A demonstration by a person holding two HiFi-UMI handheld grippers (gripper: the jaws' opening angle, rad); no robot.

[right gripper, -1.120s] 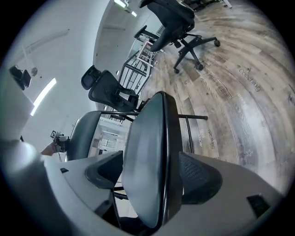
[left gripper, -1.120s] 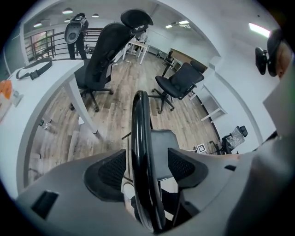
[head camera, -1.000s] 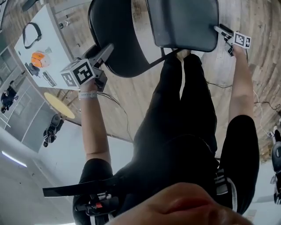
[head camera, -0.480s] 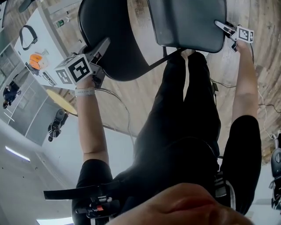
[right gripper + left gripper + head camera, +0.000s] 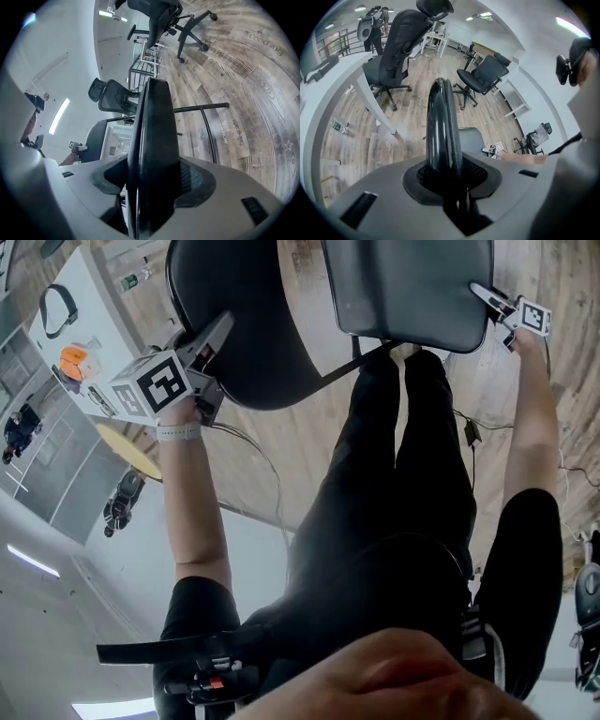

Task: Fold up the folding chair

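**Both grippers take hold of the chair, fold not yet begun**

The left gripper (image 5: 218, 332), at 10 o'clock in the head view, has just been closing. Its jaws now clamp the rounded black edge of the backrest (image 5: 246, 329), which fills the gap in the left gripper view. The right gripper (image 5: 489, 296), at 1 o'clock, has also just been closing. Its wider-set jaws pinch the thick edge of the seat (image 5: 408, 287).

The folding chair (image 5: 334, 368) stands open on the wooden floor (image 5: 309, 442) at 12 o'clock, in front of the person's legs. With both parts held, seat and backrest can probably now be drawn together.

A second ago both grippers gaped around these same edges. Since then the right one has slid slightly towards 2 o'clock along the seat. The angle between seat and backrest looks unchanged.
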